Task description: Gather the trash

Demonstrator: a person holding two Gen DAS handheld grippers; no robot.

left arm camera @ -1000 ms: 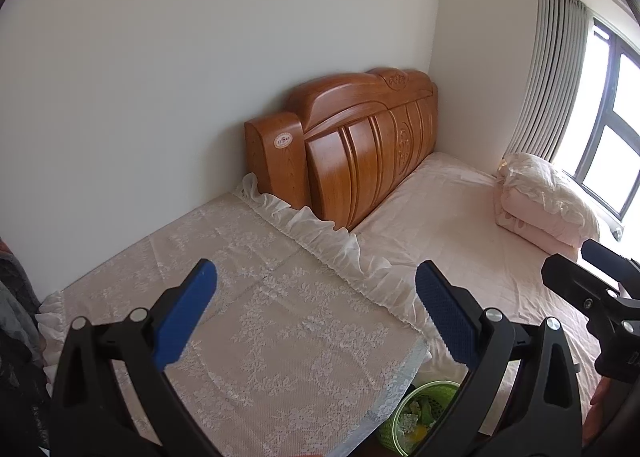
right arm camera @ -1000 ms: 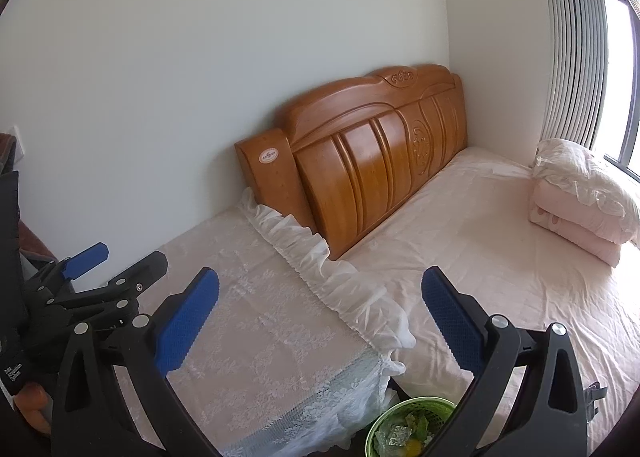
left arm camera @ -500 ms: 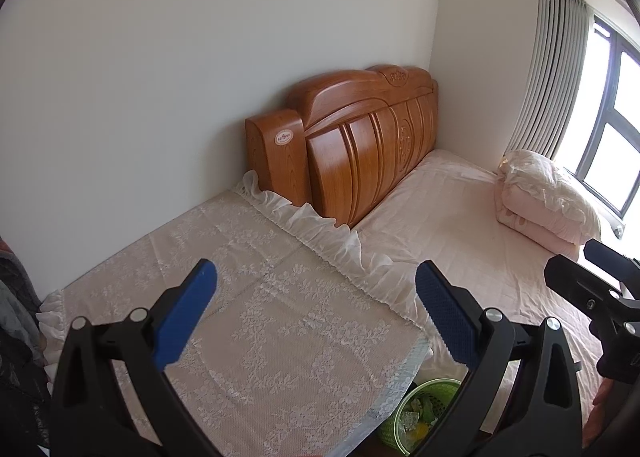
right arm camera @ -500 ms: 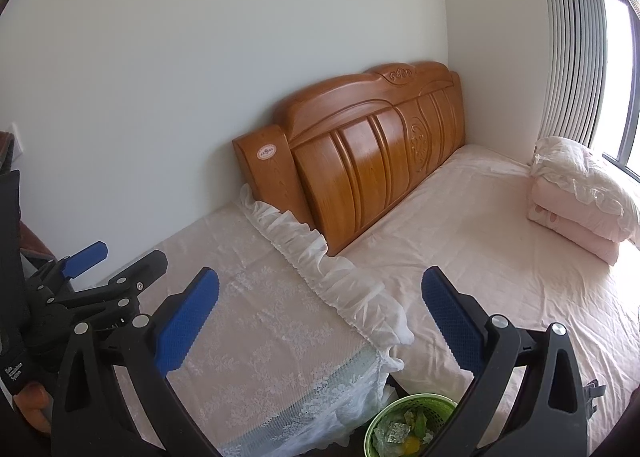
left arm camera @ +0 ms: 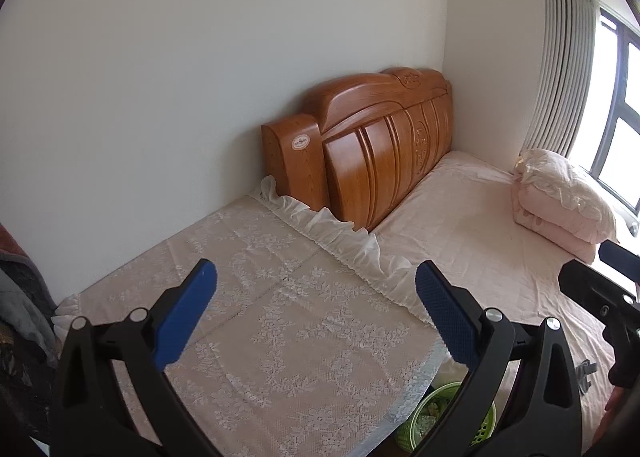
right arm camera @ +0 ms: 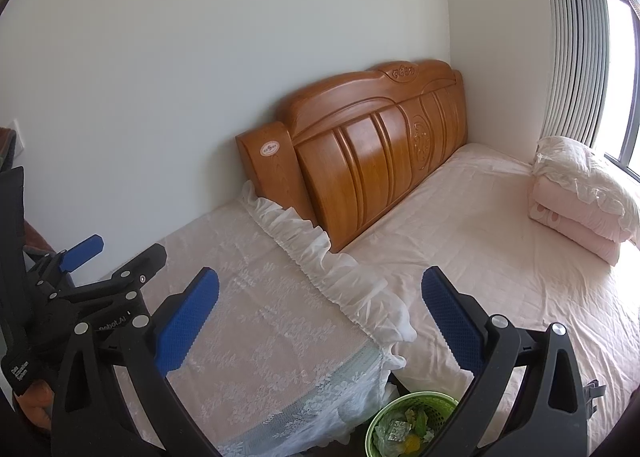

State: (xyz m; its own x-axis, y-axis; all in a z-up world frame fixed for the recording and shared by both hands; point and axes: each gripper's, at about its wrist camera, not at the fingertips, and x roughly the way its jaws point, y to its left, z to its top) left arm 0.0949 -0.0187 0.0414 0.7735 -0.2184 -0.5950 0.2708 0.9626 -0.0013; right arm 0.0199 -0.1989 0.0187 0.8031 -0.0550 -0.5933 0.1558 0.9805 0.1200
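Both tools wide apart and empty, bin low in the frame.

Your left tool (left arm camera: 316, 317) and right tool (right arm camera: 320, 317) each hover with pads spread and nothing between them, above the lace-covered worktop (right arm camera: 256, 321) at lower centre. The green trash basket (right arm camera: 412, 423) sits on the floor at the bottom edge, just beside the worktop's corner and the bed (right arm camera: 500, 257), already holding scraps. No loose trash shows on the worktop or bed, so you risk reaching for nothing. If you drop toward the basket, a finger could likely snag the ruffled lace edge (right arm camera: 344, 281) and drag the cloth, or tip the light basket.
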